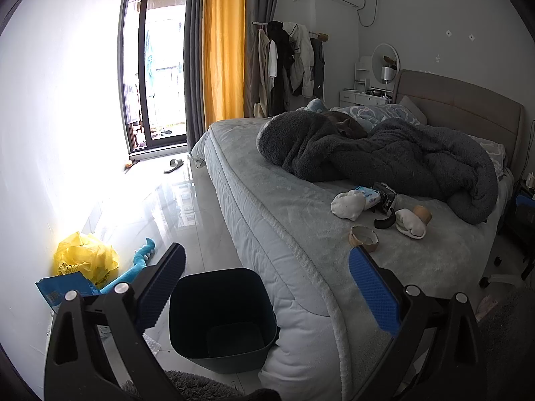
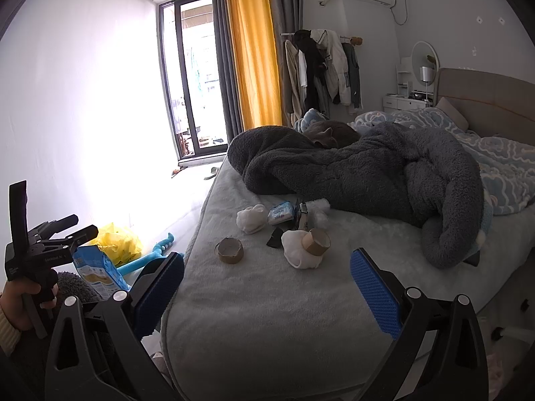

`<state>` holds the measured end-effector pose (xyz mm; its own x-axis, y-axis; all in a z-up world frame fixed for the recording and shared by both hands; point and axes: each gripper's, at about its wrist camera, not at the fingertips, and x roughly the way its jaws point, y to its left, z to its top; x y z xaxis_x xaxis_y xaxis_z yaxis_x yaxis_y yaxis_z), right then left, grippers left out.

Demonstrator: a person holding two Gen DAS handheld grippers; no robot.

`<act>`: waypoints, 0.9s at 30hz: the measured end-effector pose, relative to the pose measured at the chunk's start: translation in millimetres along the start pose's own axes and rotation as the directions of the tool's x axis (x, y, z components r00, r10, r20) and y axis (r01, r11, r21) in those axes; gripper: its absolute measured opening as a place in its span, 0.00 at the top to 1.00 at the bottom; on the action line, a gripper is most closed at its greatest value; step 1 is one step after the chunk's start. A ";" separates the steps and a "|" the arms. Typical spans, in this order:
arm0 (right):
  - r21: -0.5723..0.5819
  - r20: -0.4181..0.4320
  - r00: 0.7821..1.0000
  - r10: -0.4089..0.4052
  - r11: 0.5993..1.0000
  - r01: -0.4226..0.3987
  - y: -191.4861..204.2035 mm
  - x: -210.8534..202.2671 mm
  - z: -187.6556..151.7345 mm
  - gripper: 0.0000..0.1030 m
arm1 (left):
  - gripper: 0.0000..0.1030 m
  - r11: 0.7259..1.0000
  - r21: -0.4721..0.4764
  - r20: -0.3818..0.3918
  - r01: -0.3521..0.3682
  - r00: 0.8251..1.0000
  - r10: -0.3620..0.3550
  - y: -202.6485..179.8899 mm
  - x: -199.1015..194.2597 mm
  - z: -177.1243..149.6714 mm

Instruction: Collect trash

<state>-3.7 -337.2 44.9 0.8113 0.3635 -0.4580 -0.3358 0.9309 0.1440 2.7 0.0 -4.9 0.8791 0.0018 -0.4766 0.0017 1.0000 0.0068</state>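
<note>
Trash lies on the grey bed: a crushed cardboard roll, a second roll resting on a white sock, a tissue pack, a black scrap and another white sock. In the left wrist view the crushed roll sits just beyond my left gripper, which is open and empty above a dark bin on the floor. My right gripper is open and empty over the bed's near part. The left gripper also shows in the right wrist view.
A dark fleece blanket with a cat on it covers the bed's far half. A yellow bag, a blue packet and a blue toy lie on the floor by the wall. A slipper lies near the balcony door.
</note>
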 end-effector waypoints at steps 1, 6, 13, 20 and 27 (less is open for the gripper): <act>0.001 0.001 1.000 0.000 1.000 0.000 0.7 0.3 0.4 0.03 | 0.03 1.000 0.000 0.000 0.000 1.000 0.000 0.0 0.1 -0.2; 0.001 0.001 1.000 -0.001 1.000 0.001 0.5 0.5 -0.1 0.03 | 0.03 1.000 0.000 0.000 0.000 1.000 0.000 0.0 0.0 0.0; 0.000 0.001 1.000 0.000 1.000 0.000 0.8 0.6 0.1 0.03 | 0.03 1.000 -0.001 0.000 0.000 1.000 0.000 0.1 0.1 0.0; 0.002 -0.001 1.000 -0.001 1.000 0.001 -0.7 0.3 -0.3 0.03 | 0.03 1.000 -0.001 0.001 0.000 1.000 0.000 0.1 0.0 0.1; 0.004 -0.036 0.999 -0.007 1.000 0.007 0.7 0.6 3.0 0.03 | 0.03 1.000 0.024 -0.002 -0.009 1.000 0.009 -3.9 -1.9 1.4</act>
<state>-2.0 -336.2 47.3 0.7958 0.3553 -0.4904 -0.3282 0.9336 0.1438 1.7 -3.9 -2.8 0.8782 0.0109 -0.4782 0.0050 0.9995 0.0318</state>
